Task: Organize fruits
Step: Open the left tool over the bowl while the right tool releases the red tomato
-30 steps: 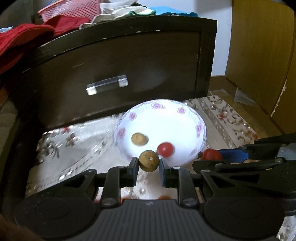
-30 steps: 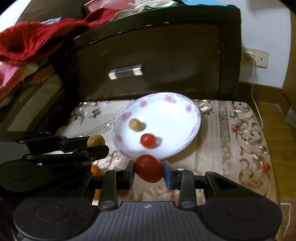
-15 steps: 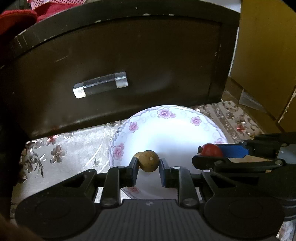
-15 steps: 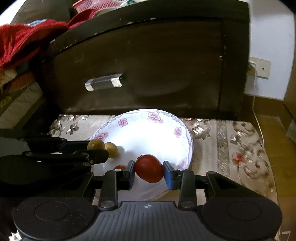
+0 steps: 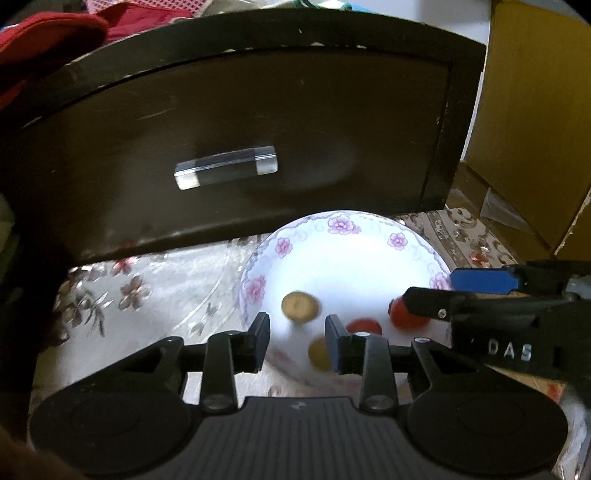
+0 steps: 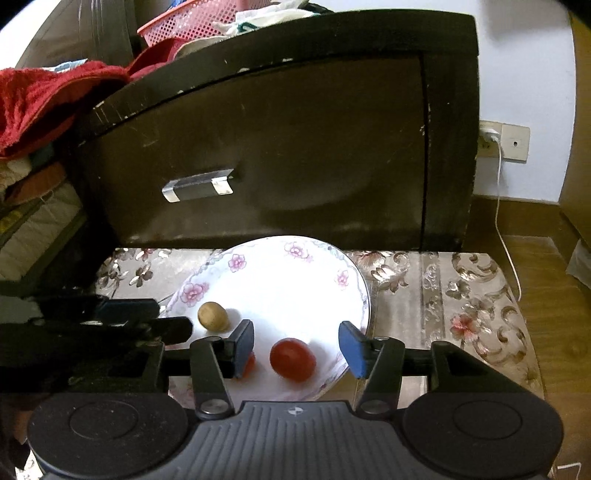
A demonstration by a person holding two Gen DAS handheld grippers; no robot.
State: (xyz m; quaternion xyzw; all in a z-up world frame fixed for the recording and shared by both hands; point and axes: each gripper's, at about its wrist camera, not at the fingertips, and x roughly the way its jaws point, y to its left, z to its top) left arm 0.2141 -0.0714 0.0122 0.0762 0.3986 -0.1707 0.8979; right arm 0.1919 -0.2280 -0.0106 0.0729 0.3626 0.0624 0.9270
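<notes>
A white floral plate (image 5: 343, 236) (image 6: 295, 258) sits on a patterned cloth before a dark drawer front. In the left wrist view my left gripper (image 5: 297, 334) is open and empty over the plate's near edge. Two brown fruits (image 5: 299, 306) (image 5: 319, 352) and a small red tomato (image 5: 364, 326) lie on the plate. In the right wrist view my right gripper (image 6: 297, 347) is open, with a larger red tomato (image 6: 292, 359) lying on the plate between the fingers. A brown fruit (image 6: 212, 315) and a small tomato (image 6: 250, 363) also show there.
The dark drawer front (image 5: 240, 147) with a clear handle (image 5: 225, 171) stands just behind the plate. Red cloth (image 6: 40, 96) and a pink basket (image 6: 192, 22) sit on top. A wall socket with a white cable (image 6: 498, 184) is at the right.
Both grippers have opened over the plate. The brown fruit has dropped from the left one and the larger tomato from the right one; both now lie on the plate.
</notes>
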